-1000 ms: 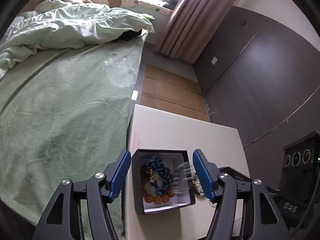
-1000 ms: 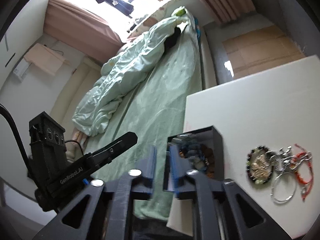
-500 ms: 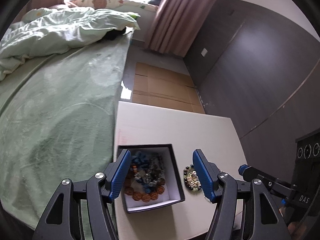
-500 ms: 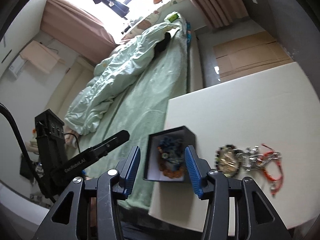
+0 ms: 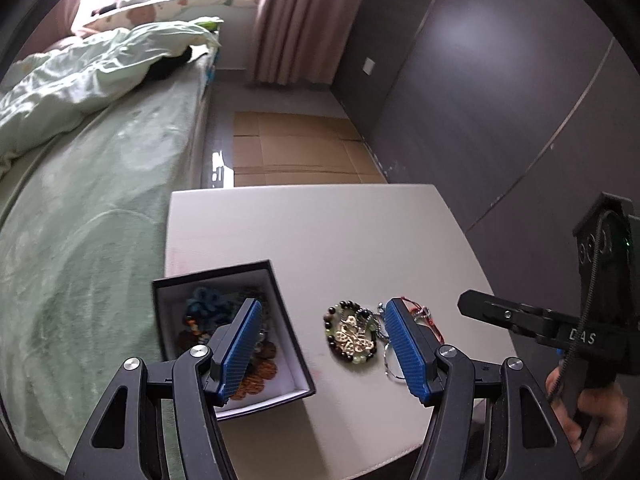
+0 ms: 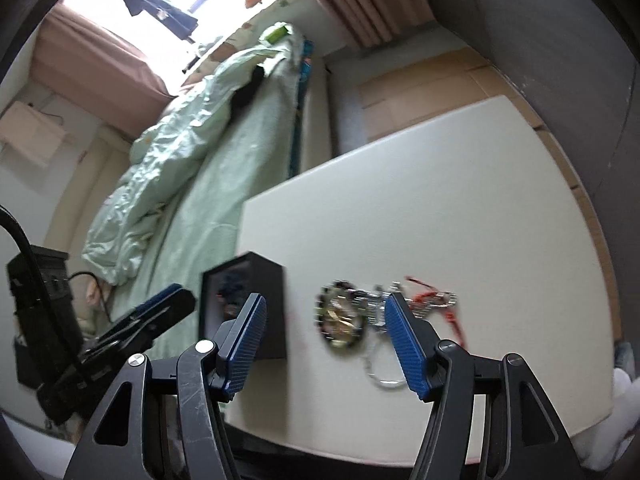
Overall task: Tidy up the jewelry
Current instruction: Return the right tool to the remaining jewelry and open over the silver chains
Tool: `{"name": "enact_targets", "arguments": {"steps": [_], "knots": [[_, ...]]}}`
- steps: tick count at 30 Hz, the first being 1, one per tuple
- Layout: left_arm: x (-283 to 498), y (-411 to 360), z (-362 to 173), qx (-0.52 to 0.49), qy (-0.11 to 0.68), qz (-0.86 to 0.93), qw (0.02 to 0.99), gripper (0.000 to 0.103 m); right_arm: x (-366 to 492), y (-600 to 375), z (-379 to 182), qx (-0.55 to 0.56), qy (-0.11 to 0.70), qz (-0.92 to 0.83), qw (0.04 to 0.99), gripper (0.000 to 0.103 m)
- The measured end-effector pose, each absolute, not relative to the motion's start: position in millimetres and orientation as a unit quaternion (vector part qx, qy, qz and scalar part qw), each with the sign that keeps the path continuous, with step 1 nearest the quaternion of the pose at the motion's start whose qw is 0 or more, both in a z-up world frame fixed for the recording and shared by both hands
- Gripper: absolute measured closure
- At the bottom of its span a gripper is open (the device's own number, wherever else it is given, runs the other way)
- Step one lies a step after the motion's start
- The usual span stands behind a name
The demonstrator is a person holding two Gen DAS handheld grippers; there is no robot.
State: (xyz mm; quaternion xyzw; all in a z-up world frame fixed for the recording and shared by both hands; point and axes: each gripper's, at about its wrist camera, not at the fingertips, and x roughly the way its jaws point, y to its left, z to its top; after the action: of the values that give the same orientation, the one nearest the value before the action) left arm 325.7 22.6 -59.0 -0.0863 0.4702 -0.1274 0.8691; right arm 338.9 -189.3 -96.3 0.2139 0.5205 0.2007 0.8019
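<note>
"das" on right gripper (image 5: 472,304), jewelry box (image 5: 224,280)

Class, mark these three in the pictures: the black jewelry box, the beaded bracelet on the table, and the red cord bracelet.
black jewelry box (image 5: 294,344): left wrist view, on its right wall.
beaded bracelet (image 5: 352,336): left wrist view, on its gold butterfly centre.
red cord bracelet (image 6: 454,318): right wrist view, on the red cord.
</note>
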Motion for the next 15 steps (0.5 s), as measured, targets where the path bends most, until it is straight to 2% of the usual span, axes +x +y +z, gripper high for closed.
{"name": "enact_targets", "arguments": {"steps": [12,15], "knots": [[336,-10,-79,-0.062,0.482,-0.149,0.861,0.038,347,-206,-127,0.172,0.556,0.172,0.795,0.041],[338,-26,-84,-0.050,0.487,-0.160,0.857,0.042,349,-215,-133,0.168,0.564,0.155,0.793,0.048]]}}
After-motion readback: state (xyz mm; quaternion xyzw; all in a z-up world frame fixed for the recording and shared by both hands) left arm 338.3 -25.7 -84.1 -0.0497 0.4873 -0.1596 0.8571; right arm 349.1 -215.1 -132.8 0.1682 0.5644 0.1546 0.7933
